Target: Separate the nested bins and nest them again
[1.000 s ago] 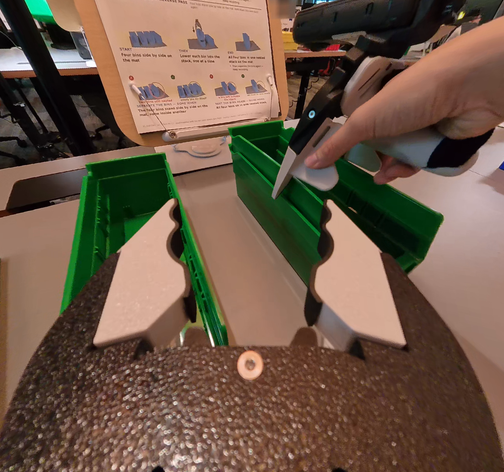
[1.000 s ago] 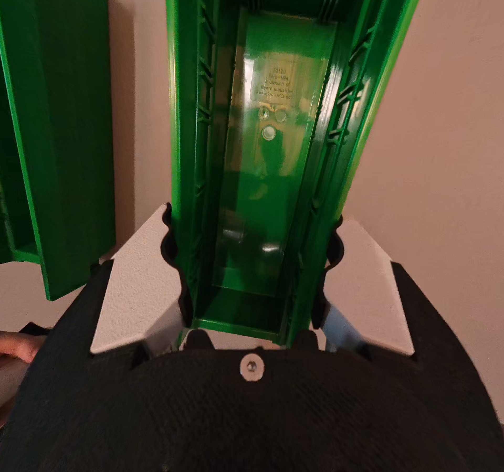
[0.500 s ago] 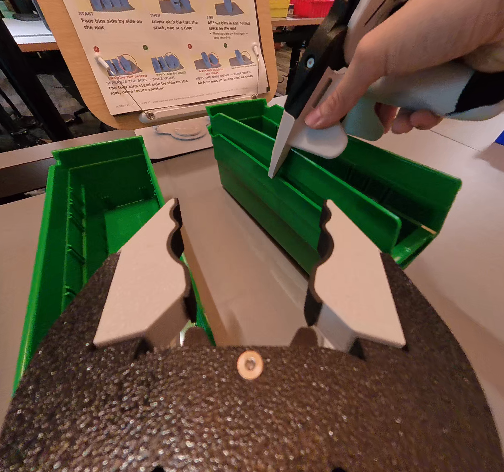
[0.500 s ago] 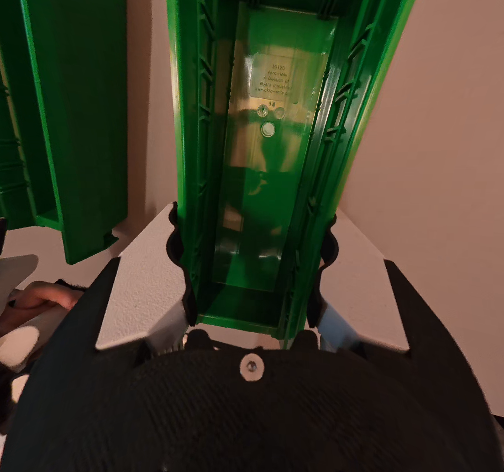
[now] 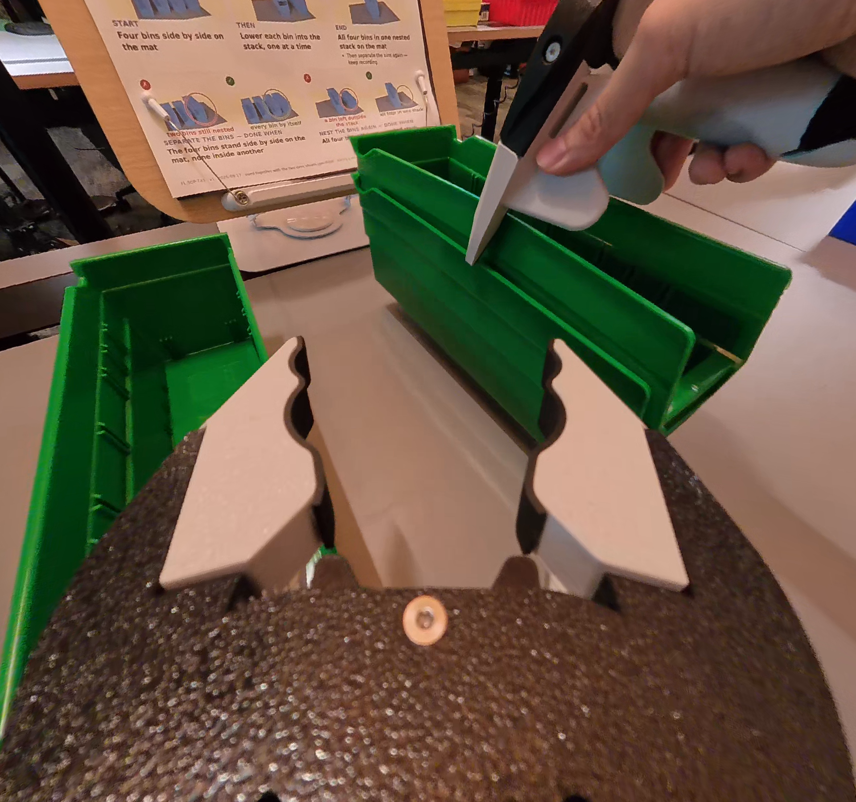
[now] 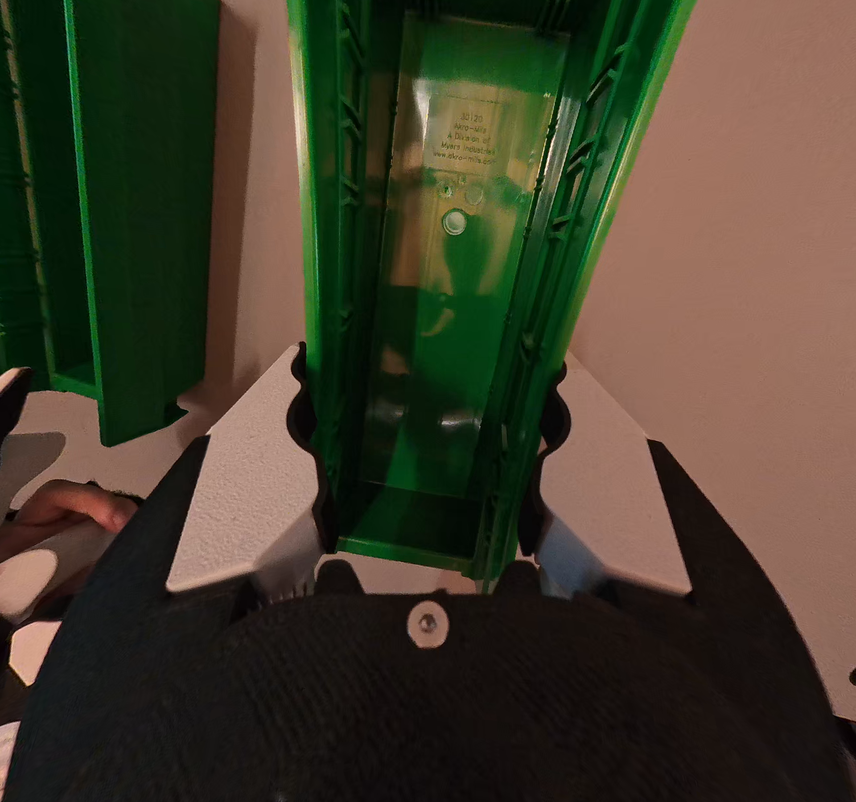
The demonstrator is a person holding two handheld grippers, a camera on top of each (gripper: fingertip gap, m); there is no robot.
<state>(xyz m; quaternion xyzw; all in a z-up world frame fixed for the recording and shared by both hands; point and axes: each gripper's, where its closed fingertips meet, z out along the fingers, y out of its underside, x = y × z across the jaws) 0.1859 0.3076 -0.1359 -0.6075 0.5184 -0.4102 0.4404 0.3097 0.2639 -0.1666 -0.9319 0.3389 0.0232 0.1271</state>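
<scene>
Left wrist view first: my left tool (image 5: 424, 390) is spread wide with nothing between its fingers, hanging over bare counter (image 5: 407, 432) in the gap between a lone green bin (image 5: 139, 372) on its left and the nested bins (image 5: 532, 316) on its right. The lone bin sits open side up on the counter, and its near wall runs under my left finger (image 5: 250, 465). Behind everything stands an instruction sheet (image 5: 259, 62) on a wooden board, and way off in the back there are red and yellow bins on another table.

My right tool (image 5: 486, 242) comes down from the upper right, a hand (image 5: 695, 62) around its grip. One white finger tip is right at the rim between the inner and outer bin walls on the near side. From this view the inner bin looks raised and tilted against the outer ones, though I can't say how far.

Right wrist view: looking straight down into the inner bin (image 6: 463, 247), glossy floor and ribbed walls. My right tool (image 6: 428, 390) is clamped on that bin, one finger pressed on the outside of each long wall near the end. Off to the left is the lone bin (image 6: 139, 177), well apart, and the left tool's white body with a hand (image 6: 78, 511) on it shows at the lower left edge.
</scene>
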